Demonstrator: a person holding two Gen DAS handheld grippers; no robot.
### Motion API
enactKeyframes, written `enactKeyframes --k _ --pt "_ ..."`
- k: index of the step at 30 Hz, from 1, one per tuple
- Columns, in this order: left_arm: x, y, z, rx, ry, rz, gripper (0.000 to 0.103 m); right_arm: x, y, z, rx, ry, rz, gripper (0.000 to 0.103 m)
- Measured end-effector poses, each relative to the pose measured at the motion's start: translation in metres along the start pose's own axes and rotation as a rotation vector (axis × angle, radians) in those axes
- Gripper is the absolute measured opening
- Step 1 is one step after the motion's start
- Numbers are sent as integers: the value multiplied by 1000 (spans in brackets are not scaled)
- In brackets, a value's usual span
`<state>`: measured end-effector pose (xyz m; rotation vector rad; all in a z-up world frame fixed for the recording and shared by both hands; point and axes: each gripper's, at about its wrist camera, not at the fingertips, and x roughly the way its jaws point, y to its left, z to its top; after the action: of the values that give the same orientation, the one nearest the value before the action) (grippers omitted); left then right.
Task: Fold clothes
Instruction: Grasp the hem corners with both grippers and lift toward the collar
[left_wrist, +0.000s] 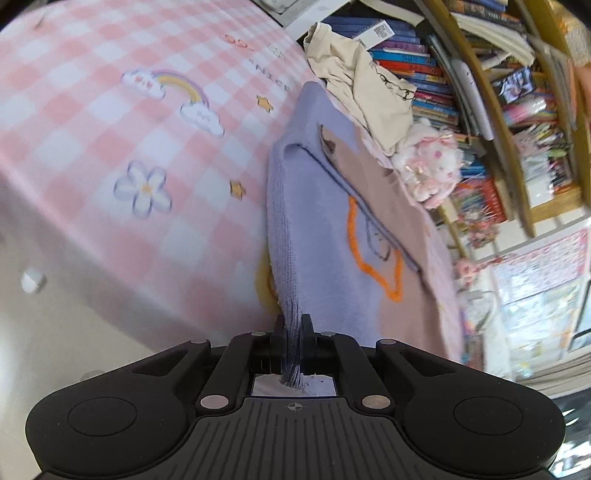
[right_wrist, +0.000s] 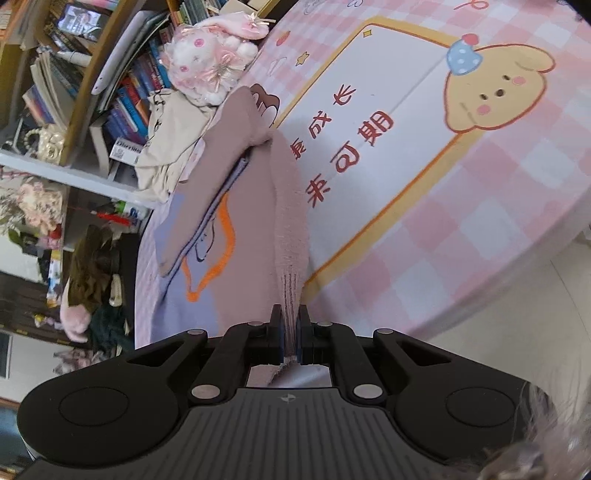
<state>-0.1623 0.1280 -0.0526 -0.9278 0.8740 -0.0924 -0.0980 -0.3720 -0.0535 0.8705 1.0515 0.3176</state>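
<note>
Lilac ribbed knit is pinched between the pressed-together jaws of my left gripper (left_wrist: 293, 332); it is the hem of the sweater (left_wrist: 332, 236), whose lilac and dusty-pink panels stretch away from the fingers across the pink checked tablecloth (left_wrist: 110, 147); an orange outline and dark stitched lines run over its front. My right gripper (right_wrist: 290, 325) is clamped on the sweater's dusty-pink ribbed edge, the fabric rising from the pads in a taut fold; from this side the sweater (right_wrist: 243, 206) lies along the cloth's edge, with a sleeve folded over the orange stitching. The tablecloth is printed with a rainbow, a flower and small stars on my left, and with a yellow-framed panel of red characters and a cartoon puppy (right_wrist: 495, 96) on my right. Beyond the sweater a crumpled cream garment (left_wrist: 365, 85) sits at the far edge of the cloth; just beside it is a pink and white plush toy (left_wrist: 428, 166); behind both stands a bookshelf (left_wrist: 480, 92) crammed with books. Both views are somewhat blurred toward their edges; the far end of the sweater I cannot make out clearly.
</note>
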Motion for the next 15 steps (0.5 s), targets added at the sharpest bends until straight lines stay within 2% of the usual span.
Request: enactKeyframes --k 4,10,12,15 --pt "-10 9 -22 -73 -2 -38 4 -16 -13 -7 -6 51 5 6" --pt "-16 26 -44 -163 -27 -21 4 -21 -32 -14 24 151 11 6" --pt "-21 23 -45 -176 -49 -49 4 -23 -32 -11 24 161 35 6" --pt "-26 8 -33 -165 -83 -104 4 -26 -25 0 53 152 123 6"
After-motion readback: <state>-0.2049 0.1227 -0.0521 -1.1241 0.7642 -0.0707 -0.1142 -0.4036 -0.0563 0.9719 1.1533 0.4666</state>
